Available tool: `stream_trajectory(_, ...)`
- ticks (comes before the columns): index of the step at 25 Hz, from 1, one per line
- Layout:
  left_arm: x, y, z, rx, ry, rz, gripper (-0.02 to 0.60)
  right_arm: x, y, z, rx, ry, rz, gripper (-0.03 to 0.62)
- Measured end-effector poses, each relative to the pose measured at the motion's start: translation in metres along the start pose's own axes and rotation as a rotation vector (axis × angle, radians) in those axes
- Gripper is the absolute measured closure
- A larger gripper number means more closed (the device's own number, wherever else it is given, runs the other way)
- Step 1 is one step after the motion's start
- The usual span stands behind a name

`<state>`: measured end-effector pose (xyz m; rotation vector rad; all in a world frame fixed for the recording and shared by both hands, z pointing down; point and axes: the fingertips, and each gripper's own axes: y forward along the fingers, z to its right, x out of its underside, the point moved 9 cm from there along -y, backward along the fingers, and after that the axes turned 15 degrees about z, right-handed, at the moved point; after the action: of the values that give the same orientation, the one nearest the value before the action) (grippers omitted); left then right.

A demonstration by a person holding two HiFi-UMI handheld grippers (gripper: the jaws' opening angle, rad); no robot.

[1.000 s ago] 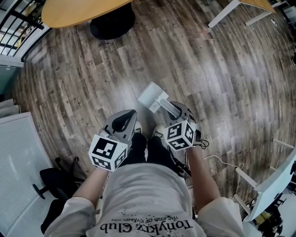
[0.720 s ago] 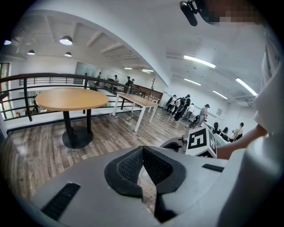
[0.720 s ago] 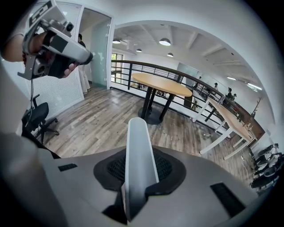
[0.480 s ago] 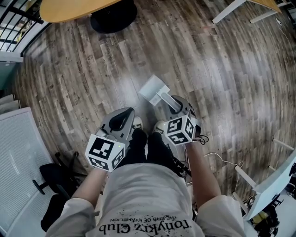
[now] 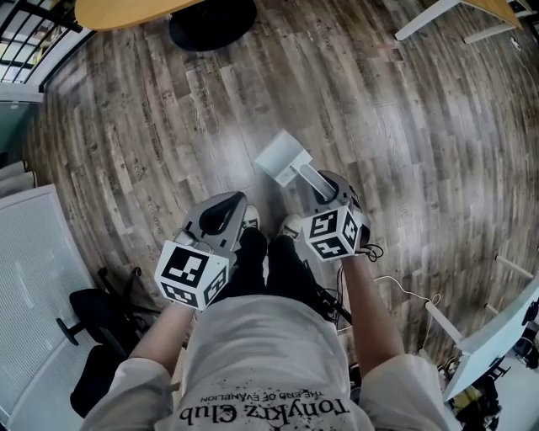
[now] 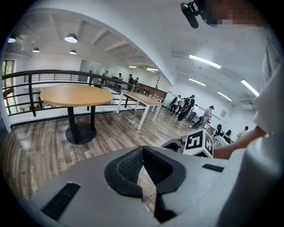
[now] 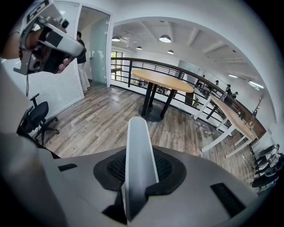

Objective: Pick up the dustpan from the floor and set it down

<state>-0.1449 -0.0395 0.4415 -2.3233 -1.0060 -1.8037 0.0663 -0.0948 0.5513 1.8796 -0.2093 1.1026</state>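
Note:
In the head view a white dustpan (image 5: 283,156) hangs low over the wood floor, just ahead of the person's feet, its pan tilted away. My right gripper (image 5: 322,190) is shut on its long handle (image 5: 310,179). In the right gripper view the white handle (image 7: 139,155) runs up between the dark pads, and the pan is hidden past its end. My left gripper (image 5: 224,212) hovers beside the left leg; in the left gripper view its pads (image 6: 133,164) meet at the tips with nothing between them.
A round wooden table on a black base (image 5: 212,20) stands ahead, and white table legs (image 5: 428,20) ahead to the right. A black office chair (image 5: 99,313) and a white panel (image 5: 34,278) are at the left. A cable (image 5: 402,293) and white furniture (image 5: 497,330) lie to the right.
The right gripper has sunk a little with the dustpan still in its grip. The left gripper has stayed where it was. The head camera has tilted slightly.

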Motion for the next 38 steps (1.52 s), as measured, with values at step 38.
stream_trajectory(38, 0.016, -0.022, 0.033, 0.03, 0.016, -0.017, 0.558, 0.039, -0.028, -0.006, -0.012, 0.069, -0.069, 0.37)
